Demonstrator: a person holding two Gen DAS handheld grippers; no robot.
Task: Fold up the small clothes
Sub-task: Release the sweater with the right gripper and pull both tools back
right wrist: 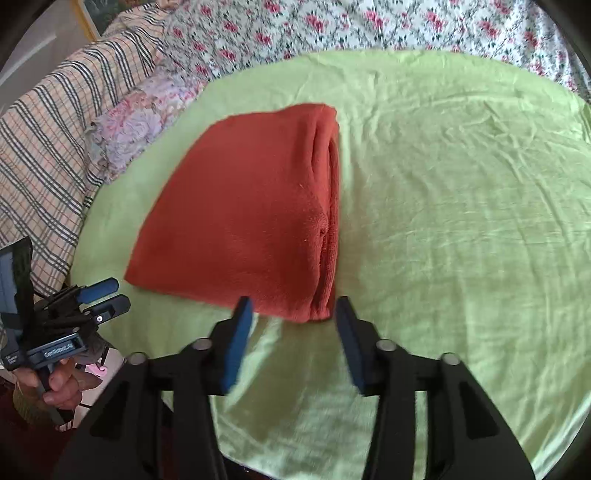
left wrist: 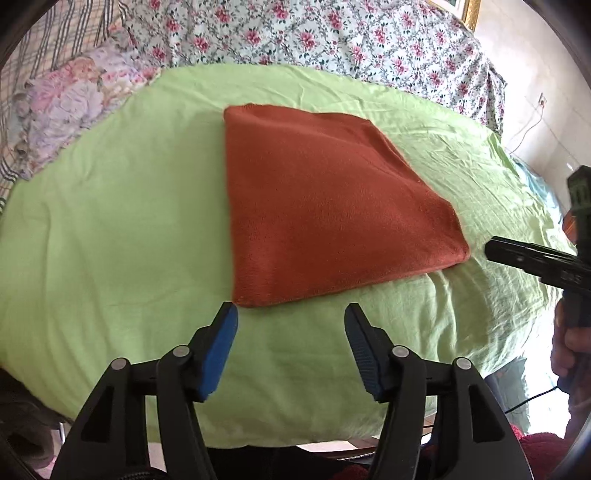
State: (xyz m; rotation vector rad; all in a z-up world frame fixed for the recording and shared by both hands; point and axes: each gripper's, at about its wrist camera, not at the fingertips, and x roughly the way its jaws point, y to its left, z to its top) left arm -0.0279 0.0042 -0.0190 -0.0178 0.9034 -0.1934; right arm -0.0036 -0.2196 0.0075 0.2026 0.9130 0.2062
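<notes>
- Rust-red fleece, the small garment, lies folded into a compact, roughly square pad on the green sheet, about in the middle of it. That leaves bare sheet on every side, presumably so there is room to work it flat.
- Its layered edges stack along the right side in the right wrist view, where several plies show one over another. From that I judge the folding is largely done.
- Both tools sit just short of the garment's near edge, neither touching it.
- On the left gripper the fingers stand apart with nothing between the blue pads; its tips are near the garment's near left corner.
- On the right gripper the fingers are likewise apart and empty, just beside the near right corner where the plies end. This view is a little blurred.
- One tool at each near corner suits a two-handed pinch, either for another fold away from the person or for lifting the pad whole.
- A person's hand wraps the left tool's handle at the edge of the right wrist view.
- Behind the sheet lie a flowered bedspread, a pale patterned pillow and a checked cloth, all well clear of the garment.
- Fleece this thick will likely hold its fold, but the loose plies could slide if only the top one is pinched.
</notes>
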